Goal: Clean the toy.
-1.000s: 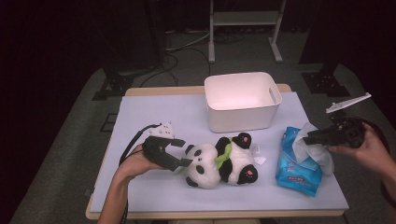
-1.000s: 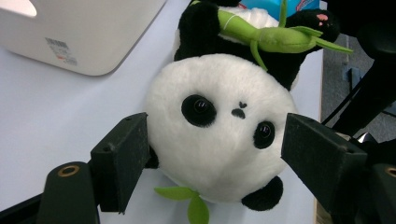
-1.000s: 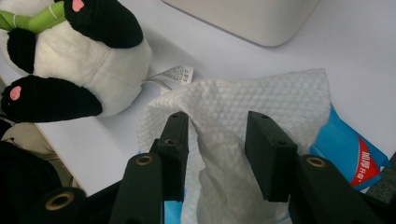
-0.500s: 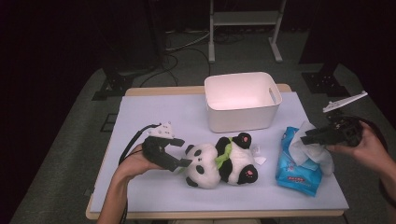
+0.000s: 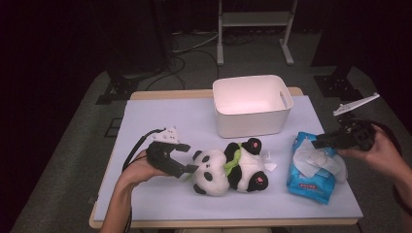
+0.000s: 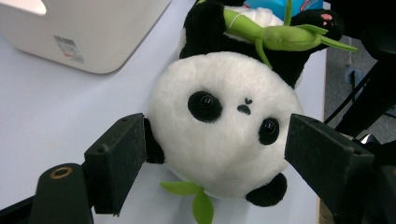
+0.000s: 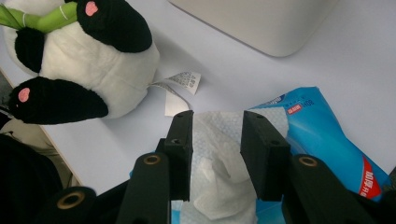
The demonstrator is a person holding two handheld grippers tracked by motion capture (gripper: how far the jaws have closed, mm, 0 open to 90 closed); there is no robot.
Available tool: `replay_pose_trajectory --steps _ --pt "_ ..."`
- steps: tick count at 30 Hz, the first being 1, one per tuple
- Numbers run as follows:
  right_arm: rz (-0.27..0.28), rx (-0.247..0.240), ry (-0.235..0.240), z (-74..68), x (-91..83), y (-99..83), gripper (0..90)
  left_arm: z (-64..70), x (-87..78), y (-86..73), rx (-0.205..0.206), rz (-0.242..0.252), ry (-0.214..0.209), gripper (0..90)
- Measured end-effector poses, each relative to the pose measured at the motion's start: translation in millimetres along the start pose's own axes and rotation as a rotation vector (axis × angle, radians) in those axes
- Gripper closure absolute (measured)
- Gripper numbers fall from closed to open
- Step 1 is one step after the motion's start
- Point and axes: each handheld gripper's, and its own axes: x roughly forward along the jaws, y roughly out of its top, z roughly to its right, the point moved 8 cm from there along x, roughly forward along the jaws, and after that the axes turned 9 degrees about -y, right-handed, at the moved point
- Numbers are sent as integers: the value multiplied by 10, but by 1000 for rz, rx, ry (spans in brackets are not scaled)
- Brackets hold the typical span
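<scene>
A black-and-white panda plush (image 5: 228, 167) with a green bamboo sprig lies on its back mid-table. My left gripper (image 5: 187, 158) is open, its jaws standing on either side of the panda's head (image 6: 224, 121); the left jaw touches an ear. To the right lies a blue wipes pack (image 5: 311, 182) with a white tissue (image 5: 311, 158) pulled up from its opening. My right gripper (image 5: 318, 143) hovers over that tissue (image 7: 217, 163), jaws narrowly apart and not pinching it.
A white plastic bin (image 5: 250, 121) stands behind the panda, its inside bare. The table carries a pale lavender mat (image 5: 160, 121). The panda's sewn label (image 7: 182, 81) trails toward the wipes pack (image 7: 322, 130). Dark floor and a metal stand lie beyond the table.
The right gripper has shifted slightly over the wipes pack. The left gripper and the panda have stayed put.
</scene>
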Motion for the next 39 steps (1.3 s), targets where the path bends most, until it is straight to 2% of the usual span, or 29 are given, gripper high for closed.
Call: replay_pose_trajectory --steps 20,39 --pt "16 -39 59 -120 99 166 587 -122 -70 -117 -48 4 53 134" --pt "29 -78 101 -226 165 327 559 -177 -104 -186 -70 5 69 106"
